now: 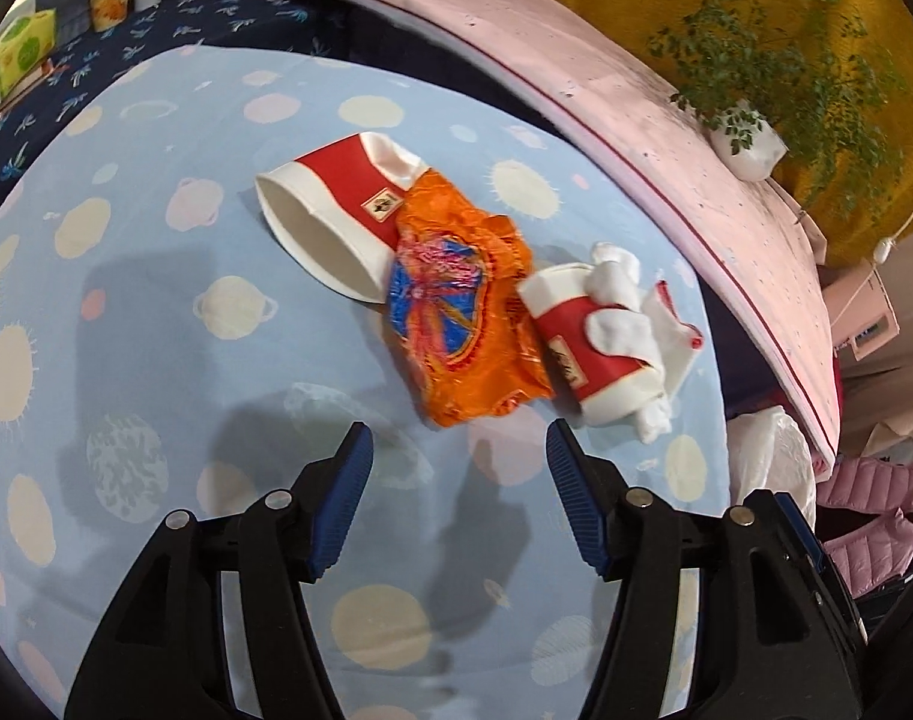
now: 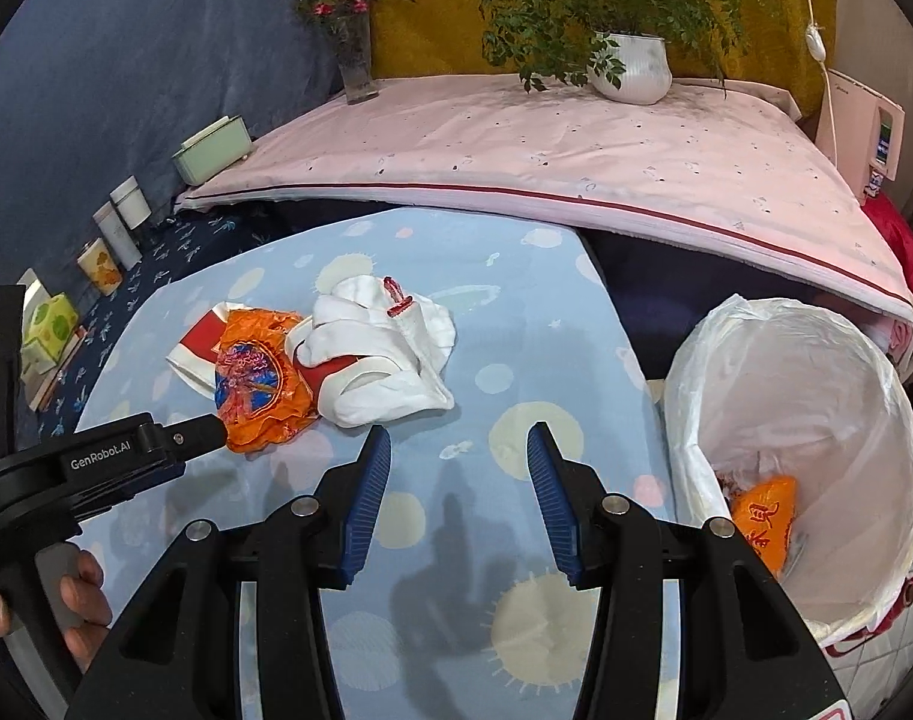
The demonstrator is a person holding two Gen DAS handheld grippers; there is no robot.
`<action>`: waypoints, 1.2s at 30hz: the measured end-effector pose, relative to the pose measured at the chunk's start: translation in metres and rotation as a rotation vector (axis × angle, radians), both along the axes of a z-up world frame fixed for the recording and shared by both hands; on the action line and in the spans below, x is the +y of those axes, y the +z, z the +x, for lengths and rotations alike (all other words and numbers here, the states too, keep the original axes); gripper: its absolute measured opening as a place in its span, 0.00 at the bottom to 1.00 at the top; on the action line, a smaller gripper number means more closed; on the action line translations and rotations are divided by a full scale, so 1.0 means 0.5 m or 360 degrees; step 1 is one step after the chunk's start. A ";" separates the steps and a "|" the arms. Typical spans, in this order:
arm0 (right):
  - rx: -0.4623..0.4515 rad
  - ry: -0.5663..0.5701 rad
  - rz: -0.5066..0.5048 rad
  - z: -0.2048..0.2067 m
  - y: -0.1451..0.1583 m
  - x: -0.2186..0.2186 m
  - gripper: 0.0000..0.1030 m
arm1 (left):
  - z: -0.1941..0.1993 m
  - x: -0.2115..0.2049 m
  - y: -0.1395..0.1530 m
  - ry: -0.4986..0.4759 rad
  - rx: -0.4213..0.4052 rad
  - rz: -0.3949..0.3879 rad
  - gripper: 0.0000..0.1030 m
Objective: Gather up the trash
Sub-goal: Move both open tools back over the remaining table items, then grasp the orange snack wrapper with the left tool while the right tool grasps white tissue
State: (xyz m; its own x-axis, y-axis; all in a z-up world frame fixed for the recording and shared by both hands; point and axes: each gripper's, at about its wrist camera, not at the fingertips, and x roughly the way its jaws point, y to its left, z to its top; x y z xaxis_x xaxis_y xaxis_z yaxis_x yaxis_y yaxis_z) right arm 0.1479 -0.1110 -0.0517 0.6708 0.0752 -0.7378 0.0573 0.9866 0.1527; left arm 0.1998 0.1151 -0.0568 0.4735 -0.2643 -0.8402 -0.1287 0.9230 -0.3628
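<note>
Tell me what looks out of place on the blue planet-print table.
A litter pile: a flattened red-and-white paper cup on its side, a crumpled orange wrapper overlapping it, and a second crushed cup with wadded white tissue on top. Both claws are open and empty. The lined bin already holds another orange wrapper.

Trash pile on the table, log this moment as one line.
left gripper: open, near crumpled orange wrapper | right gripper: open, empty | white-lined bin: holds one orange wrapper

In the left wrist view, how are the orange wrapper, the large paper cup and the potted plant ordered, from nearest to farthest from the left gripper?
From the left gripper:
1. Orange wrapper, just ahead, centre.
2. Large paper cup, behind it, to the left.
3. Potted plant, far right, on the pink mat.
</note>
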 end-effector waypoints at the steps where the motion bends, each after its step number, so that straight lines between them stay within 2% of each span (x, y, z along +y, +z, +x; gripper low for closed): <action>1: 0.0007 0.0002 0.0000 0.009 -0.003 0.005 0.45 | 0.006 0.004 -0.006 0.0005 0.0012 -0.0002 0.57; 12: 0.0049 0.0003 0.0045 0.108 -0.030 0.036 0.45 | 0.069 0.036 -0.063 0.0059 0.0124 -0.0120 0.56; 18: 0.0089 0.0006 0.0077 0.151 -0.054 0.042 0.45 | 0.088 0.033 -0.076 0.0045 0.0133 -0.0123 0.41; 19: 0.0096 0.0002 0.0077 0.156 -0.058 0.043 0.45 | 0.091 0.032 -0.076 0.0039 0.0130 -0.0125 0.34; 21: 0.0095 -0.0010 0.0093 0.165 -0.065 0.040 0.43 | 0.096 0.029 -0.078 0.0021 0.0137 -0.0136 0.25; 23: 0.0095 -0.0017 0.0115 0.173 -0.069 0.037 0.38 | 0.103 0.022 -0.079 0.0010 0.0136 -0.0127 0.22; 24: 0.0095 -0.0010 0.0128 0.178 -0.071 0.036 0.35 | 0.103 0.020 -0.079 0.0004 0.0130 -0.0116 0.14; 25: 0.0095 -0.0006 0.0132 0.180 -0.072 0.036 0.31 | 0.105 0.016 -0.080 -0.0012 0.0127 -0.0113 0.10; 30: 0.0099 0.0026 0.0159 0.187 -0.069 0.038 0.22 | 0.102 0.011 -0.073 -0.0024 0.0107 -0.0094 0.07; 32: 0.0098 0.0044 0.0152 0.185 -0.066 0.040 0.10 | 0.098 0.009 -0.065 -0.0022 0.0089 -0.0081 0.06; 36: 0.0079 0.0052 0.0136 0.174 -0.059 0.036 0.06 | 0.088 0.001 -0.046 -0.0042 0.0054 -0.0059 0.05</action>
State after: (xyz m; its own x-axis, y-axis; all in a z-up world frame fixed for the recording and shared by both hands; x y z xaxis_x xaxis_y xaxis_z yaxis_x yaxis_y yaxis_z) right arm 0.2347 -0.0928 -0.0812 0.6296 0.1607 -0.7602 0.0348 0.9716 0.2342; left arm 0.2436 0.1153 -0.0800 0.4373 -0.3074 -0.8451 -0.1172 0.9123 -0.3925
